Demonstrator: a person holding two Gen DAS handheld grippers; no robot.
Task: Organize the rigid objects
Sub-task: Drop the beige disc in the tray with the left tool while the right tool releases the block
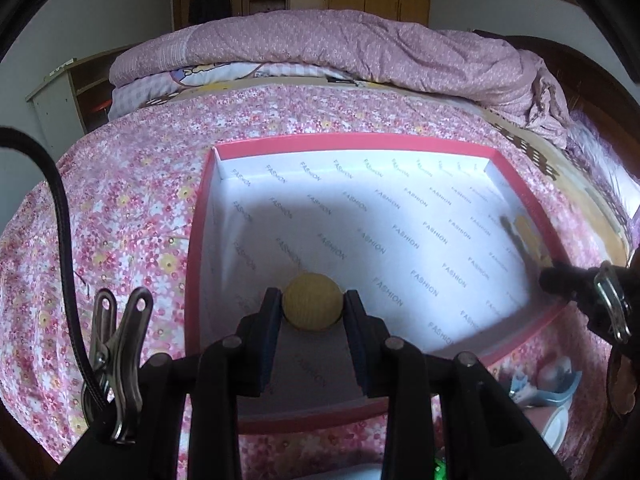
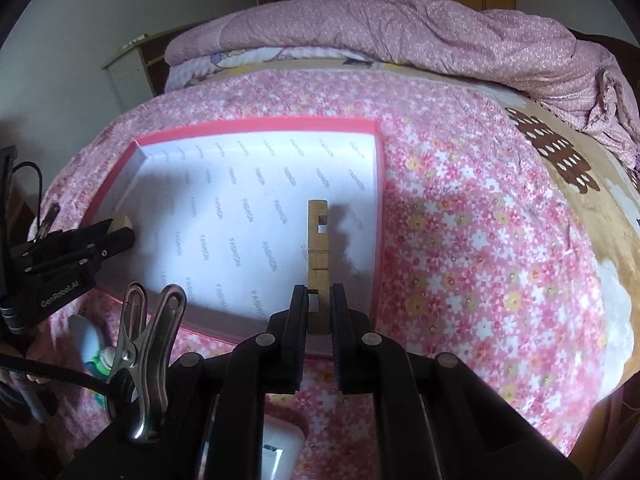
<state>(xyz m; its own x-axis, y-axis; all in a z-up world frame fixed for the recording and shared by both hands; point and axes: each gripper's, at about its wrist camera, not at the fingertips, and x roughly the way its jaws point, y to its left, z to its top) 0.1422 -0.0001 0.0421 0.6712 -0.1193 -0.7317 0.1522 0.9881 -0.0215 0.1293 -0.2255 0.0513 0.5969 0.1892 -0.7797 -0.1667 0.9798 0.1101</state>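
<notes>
A shallow box with a pink rim (image 1: 352,144) and white printed lining lies on the bed; it also shows in the right wrist view (image 2: 256,125). My left gripper (image 1: 313,308) is shut on a yellow wooden ball (image 1: 313,303), held over the box's near left part; the ball (image 2: 121,223) shows at the left gripper's tip in the right wrist view. My right gripper (image 2: 319,300) is shut on a long notched wooden block (image 2: 318,248) that points forward over the box's right side. The right gripper's tip (image 1: 560,278) and the blurred block (image 1: 526,236) show at the box's right wall.
The bed has a pink floral sheet (image 2: 480,240) and a bunched pink quilt (image 1: 340,48) at the back. A blue and white plastic item (image 1: 556,384) lies near the box's front right corner. A wooden cabinet (image 1: 60,96) stands at the left.
</notes>
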